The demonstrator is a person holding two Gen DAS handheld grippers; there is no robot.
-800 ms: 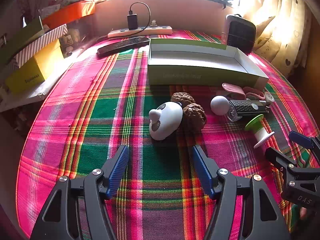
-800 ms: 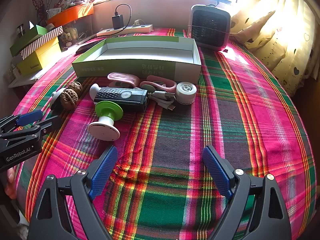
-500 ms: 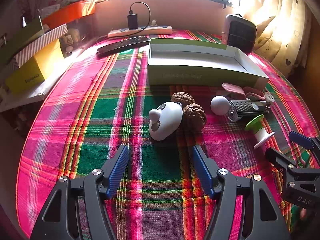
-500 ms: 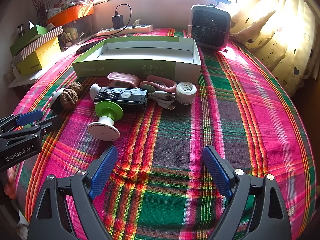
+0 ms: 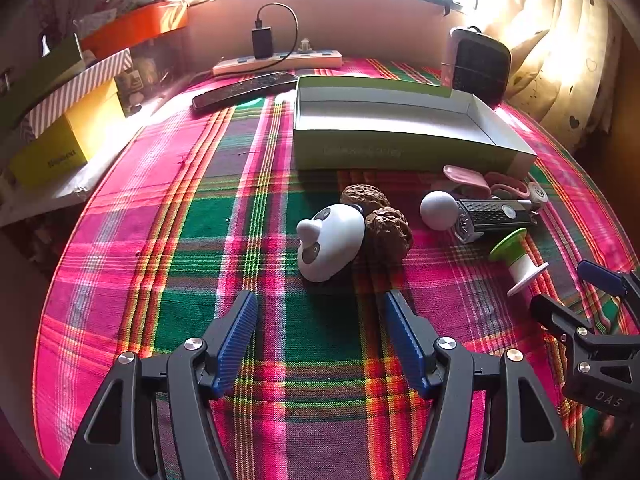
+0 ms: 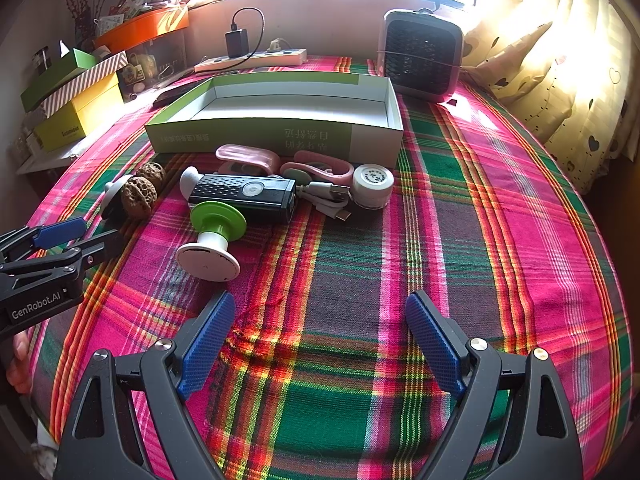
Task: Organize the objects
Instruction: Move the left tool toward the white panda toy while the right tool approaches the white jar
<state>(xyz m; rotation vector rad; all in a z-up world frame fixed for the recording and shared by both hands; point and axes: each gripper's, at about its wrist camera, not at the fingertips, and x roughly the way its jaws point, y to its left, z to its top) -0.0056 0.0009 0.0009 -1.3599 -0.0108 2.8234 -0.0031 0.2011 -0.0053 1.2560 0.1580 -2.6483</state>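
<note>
- Nothing has moved since the earlier frames: both grippers and every object sit where they were
- The left gripper (image 5: 320,312) hangs low over the plaid cloth (image 5: 180,240) with its jaws wide apart and nothing between them; the panda (image 5: 330,240) lies just ahead of its fingertips
- The right gripper (image 6: 320,320) is likewise spread wide and holds nothing, over bare cloth near the front edge
- The tray (image 6: 276,136), a shallow green-and-white box, stands open toward the back of the cloth
- Along the tray's front wall lies the clutter: two walnuts (image 5: 388,230) touching the panda, a white ball (image 5: 438,210), a black device (image 6: 244,194), a green-and-white spool (image 6: 212,240) on its side, pink clips (image 6: 248,158), a white cable (image 6: 328,196) and a round white tin (image 6: 372,184)
- The spool is nearest the right gripper, ahead and to its left
- A heater (image 6: 420,54) stands at the back right corner beside the tray
- A power strip (image 5: 280,60) and a remote (image 5: 244,88) lie along the back edge
- Stacked boxes (image 5: 68,120) sit off the left edge
</note>
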